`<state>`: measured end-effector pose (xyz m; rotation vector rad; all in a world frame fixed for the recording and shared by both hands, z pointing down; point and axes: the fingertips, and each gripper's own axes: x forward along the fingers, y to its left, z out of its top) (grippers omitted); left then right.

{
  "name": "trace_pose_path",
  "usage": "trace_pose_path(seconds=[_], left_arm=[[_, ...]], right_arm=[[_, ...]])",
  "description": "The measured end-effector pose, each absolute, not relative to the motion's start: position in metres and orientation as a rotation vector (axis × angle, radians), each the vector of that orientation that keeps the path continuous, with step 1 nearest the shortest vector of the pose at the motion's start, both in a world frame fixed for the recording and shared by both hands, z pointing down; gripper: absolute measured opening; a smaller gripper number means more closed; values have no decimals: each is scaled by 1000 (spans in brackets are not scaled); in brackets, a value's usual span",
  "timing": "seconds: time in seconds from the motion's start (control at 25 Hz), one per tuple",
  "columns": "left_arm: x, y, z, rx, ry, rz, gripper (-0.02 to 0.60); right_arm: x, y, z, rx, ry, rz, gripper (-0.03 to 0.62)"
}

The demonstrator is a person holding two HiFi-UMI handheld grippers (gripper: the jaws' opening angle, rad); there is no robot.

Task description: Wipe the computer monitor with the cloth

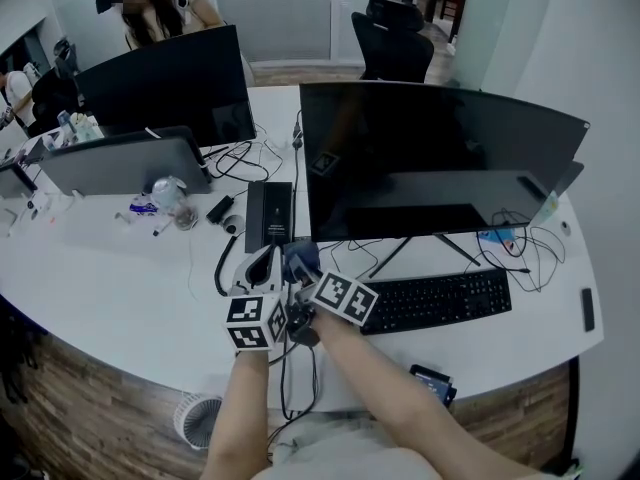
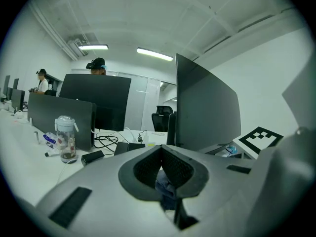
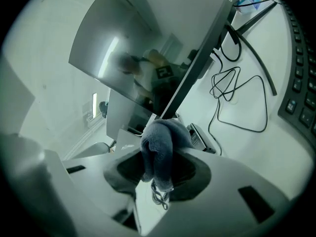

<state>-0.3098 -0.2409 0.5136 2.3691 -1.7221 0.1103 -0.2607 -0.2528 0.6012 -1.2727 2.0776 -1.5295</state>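
Observation:
The wide black curved monitor (image 1: 440,158) stands on the white desk (image 1: 120,298). Just below its lower left corner, the blue-grey cloth (image 1: 300,260) is bunched between my two grippers. My right gripper (image 1: 305,273) is shut on the cloth (image 3: 159,152), which drapes over its fingertips with a loose thread hanging down. The screen edge (image 3: 197,68) runs close ahead of it. My left gripper (image 1: 268,264) sits right beside it, jaws closed, with a fold of the cloth (image 2: 165,185) showing between its pads. The monitor (image 2: 205,107) rises to its right.
A black keyboard (image 1: 440,300) lies under the monitor, with the stand legs and loose cables (image 1: 500,243) behind it. A dark flat box (image 1: 268,214) and cables (image 1: 235,158) lie left of the screen. Other monitors (image 1: 165,83), a bottle (image 1: 175,200) and a seated person (image 1: 150,8) are across the desk.

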Motion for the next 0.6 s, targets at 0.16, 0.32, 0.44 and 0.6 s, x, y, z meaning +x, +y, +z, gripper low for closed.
trace_pose_path(seconds=[0.16, 0.32, 0.44, 0.6], left_arm=[[-318, -239, 516, 2350, -1740, 111, 8], [-319, -240, 514, 2346, -1739, 101, 8], [-314, -241, 512, 2355, -1733, 97, 8], [-309, -242, 509, 2372, -1720, 95, 8]], right_arm=[[-271, -253, 593, -1261, 2143, -1482, 126], [-267, -256, 589, -1267, 2120, -1478, 126], [-260, -257, 590, -1281, 2099, -1480, 126], [-251, -259, 590, -1317, 2080, -1463, 126]])
